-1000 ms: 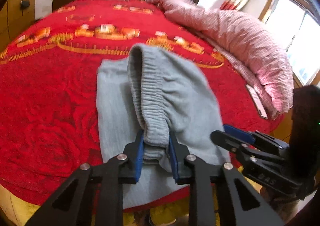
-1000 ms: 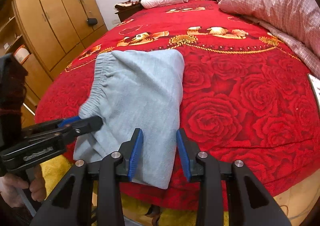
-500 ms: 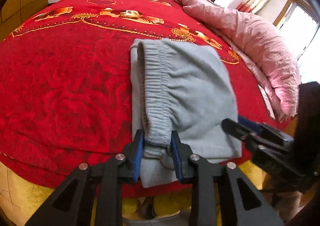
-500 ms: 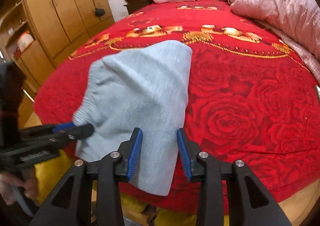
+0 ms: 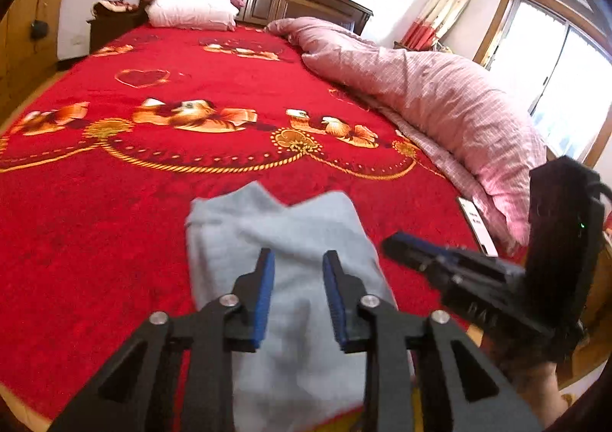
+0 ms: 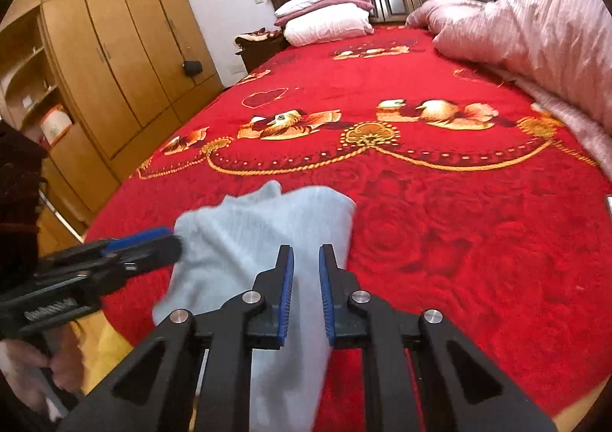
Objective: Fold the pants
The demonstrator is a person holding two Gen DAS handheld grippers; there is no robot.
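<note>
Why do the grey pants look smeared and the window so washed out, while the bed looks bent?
Left wrist view: the window is blown out by daylight, and the grey pants are motion-blurred near the tongs. Right wrist view: the pants are equally soft, the light more even. Both views: fisheye lenses curve the red bedspread and darken the corners.

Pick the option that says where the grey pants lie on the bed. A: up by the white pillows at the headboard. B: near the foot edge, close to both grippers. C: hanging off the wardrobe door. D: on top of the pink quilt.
B: the grey pants lie folded on the red bedspread at the near edge, just ahead of the left gripper and right gripper, far from the white pillows.
</note>
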